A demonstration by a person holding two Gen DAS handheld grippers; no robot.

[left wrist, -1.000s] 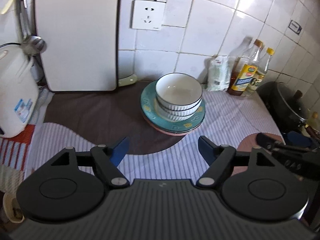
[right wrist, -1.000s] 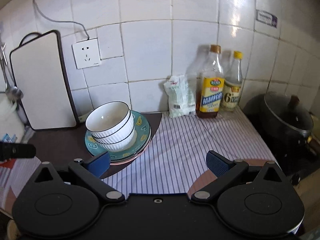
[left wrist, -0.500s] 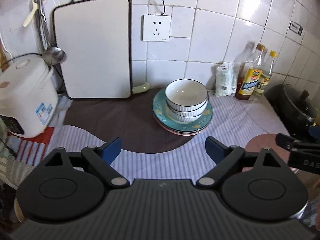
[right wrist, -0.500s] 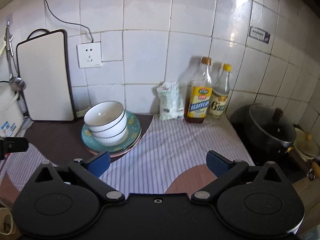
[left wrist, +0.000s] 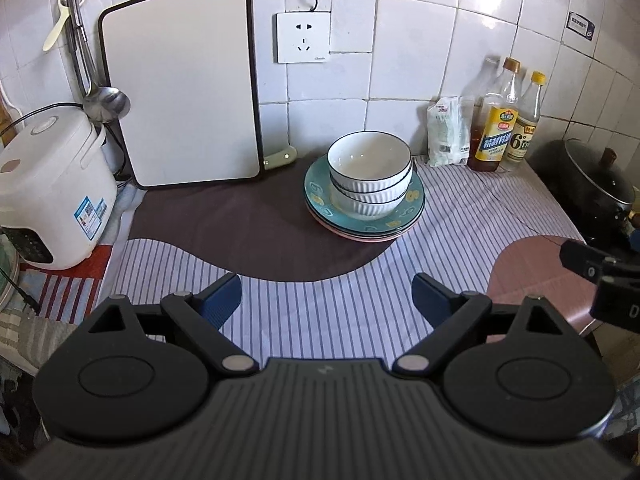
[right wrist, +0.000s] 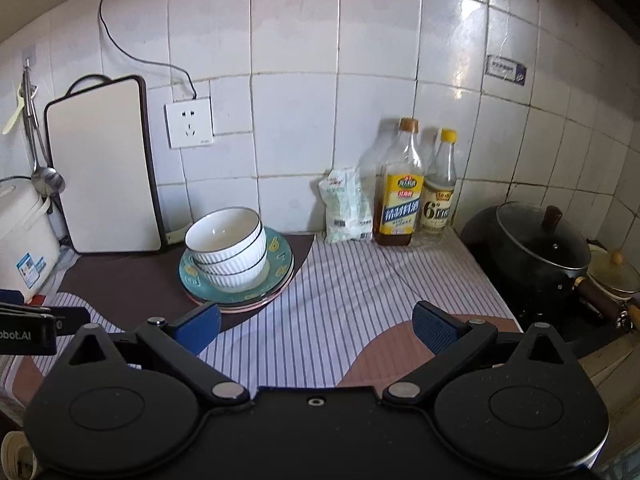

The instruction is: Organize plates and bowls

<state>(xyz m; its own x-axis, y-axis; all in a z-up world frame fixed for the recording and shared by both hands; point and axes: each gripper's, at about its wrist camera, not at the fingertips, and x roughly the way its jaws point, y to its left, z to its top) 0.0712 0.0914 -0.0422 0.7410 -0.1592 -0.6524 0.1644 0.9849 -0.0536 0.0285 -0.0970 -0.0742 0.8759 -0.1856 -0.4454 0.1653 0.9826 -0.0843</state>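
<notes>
Both grippers — left (left wrist: 326, 294) and right (right wrist: 316, 326) — hang spread and hold nothing. Ahead of the left, ahead-left of the right, the bowls (left wrist: 369, 174) sit nested on the plates (left wrist: 364, 216), well apart from either tool. Risk, I judge: the tilted bowls could slip — a sideways nudge would do it.

3 nested bowls (left wrist: 370, 176) on stacked plates (left wrist: 414, 210), left claw (left wrist: 326, 294) spread wide, cutting board (left wrist: 180, 84) behind
</notes>
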